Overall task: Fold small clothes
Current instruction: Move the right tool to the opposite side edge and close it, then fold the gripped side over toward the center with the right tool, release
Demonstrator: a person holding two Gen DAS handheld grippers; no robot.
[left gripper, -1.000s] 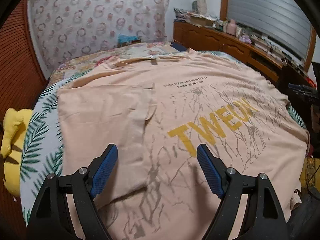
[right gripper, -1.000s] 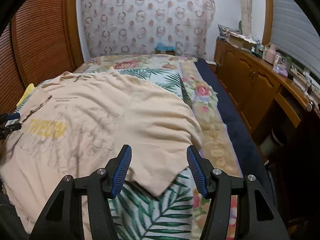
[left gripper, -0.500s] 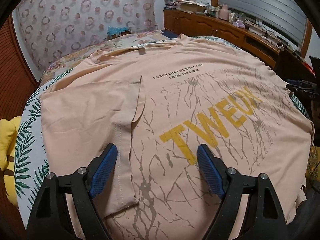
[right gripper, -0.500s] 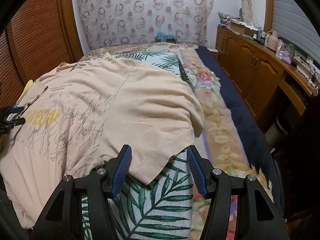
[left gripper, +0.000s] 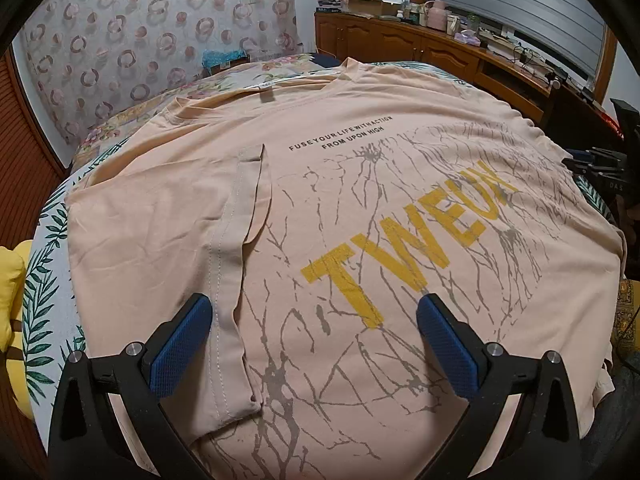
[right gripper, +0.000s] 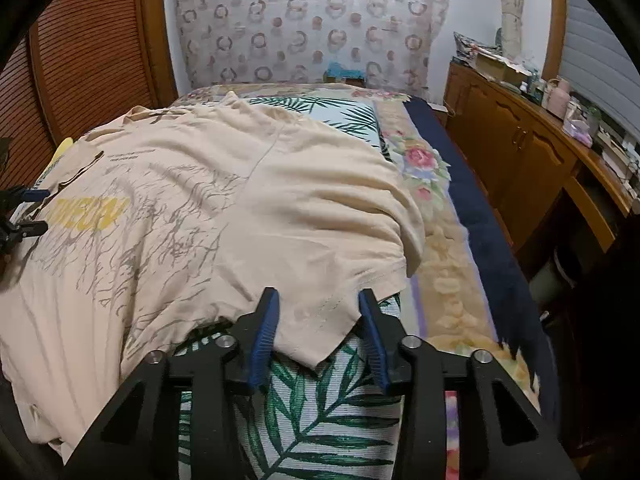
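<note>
Bed (right gripper: 472,216) carries everything. Leaf-print sheet (right gripper: 320,412) covers bed's near part; floral blanket (right gripper: 424,164) runs along right edge to far end. Peach T-shirt (left gripper: 360,208) lies spread flat over sheet, print up, one sleeve folded inward, other sleeve's corner reaching toward near right edge. Yellow cushion (left gripper: 10,292) sits at left edge. Blue thing (left gripper: 222,58) at far end, unclear.

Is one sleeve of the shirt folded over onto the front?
Yes, in the left wrist view the sleeve lies flat across the front of the shirt, its hem beside the yellow letters.
</note>
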